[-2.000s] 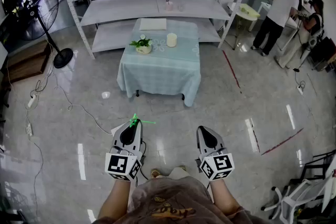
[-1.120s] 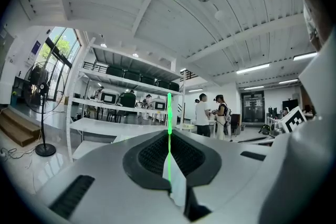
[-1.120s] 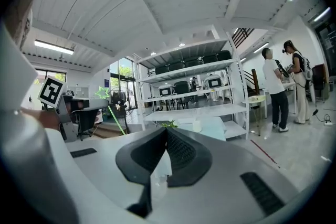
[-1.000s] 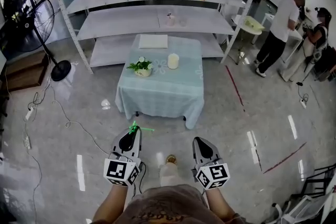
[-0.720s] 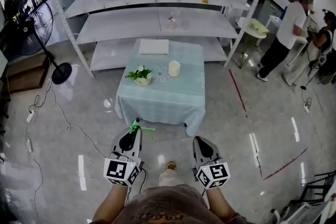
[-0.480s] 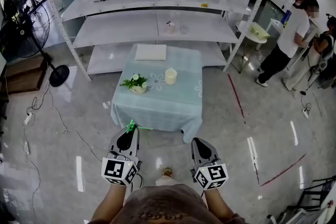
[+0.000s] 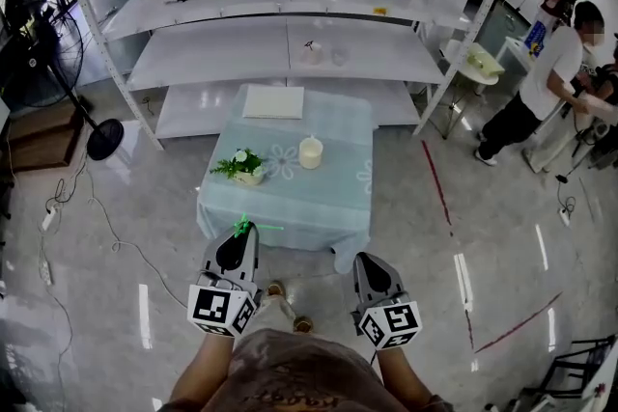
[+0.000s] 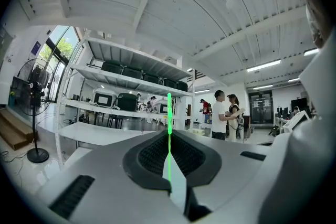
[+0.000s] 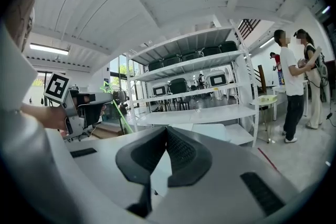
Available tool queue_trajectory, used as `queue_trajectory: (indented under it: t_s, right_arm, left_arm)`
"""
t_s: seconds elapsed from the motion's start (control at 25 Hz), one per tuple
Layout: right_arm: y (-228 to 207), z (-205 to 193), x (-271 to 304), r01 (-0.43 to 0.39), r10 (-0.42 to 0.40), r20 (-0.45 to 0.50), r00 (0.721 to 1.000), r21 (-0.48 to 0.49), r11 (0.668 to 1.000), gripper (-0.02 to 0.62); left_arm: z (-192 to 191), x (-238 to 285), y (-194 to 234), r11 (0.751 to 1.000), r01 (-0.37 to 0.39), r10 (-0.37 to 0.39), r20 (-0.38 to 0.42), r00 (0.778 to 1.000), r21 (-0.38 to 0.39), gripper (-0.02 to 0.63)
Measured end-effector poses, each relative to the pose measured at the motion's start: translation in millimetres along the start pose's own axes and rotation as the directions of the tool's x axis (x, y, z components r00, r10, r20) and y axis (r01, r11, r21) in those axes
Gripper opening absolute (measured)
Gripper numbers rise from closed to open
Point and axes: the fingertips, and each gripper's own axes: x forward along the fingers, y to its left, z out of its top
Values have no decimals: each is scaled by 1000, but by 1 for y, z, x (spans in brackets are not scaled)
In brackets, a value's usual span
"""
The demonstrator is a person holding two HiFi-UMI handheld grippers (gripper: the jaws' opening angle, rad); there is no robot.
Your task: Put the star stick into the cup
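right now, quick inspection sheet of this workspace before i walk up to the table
surface: table under a pale checked cloth, ahead of the person
job's things: star stick, green, in the left tool; cup upright on the table
clutter: potted plant left of the cup; flat white sheet at the far edge
grippers: left tool shut on the star stick; right tool shut, empty
cables: loose on the floor at left
surroundings: shelving behind, fan at left, people at right
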Motion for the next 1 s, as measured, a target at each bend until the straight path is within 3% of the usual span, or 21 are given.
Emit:
queue_trajectory:
  t_s: [1.0]
  right_arm:
    - [-81,32,153,137,-137,1,991,21,990,0]
  left_arm:
    - [-10,223,66,990,144,-144,-11,990,-8,29]
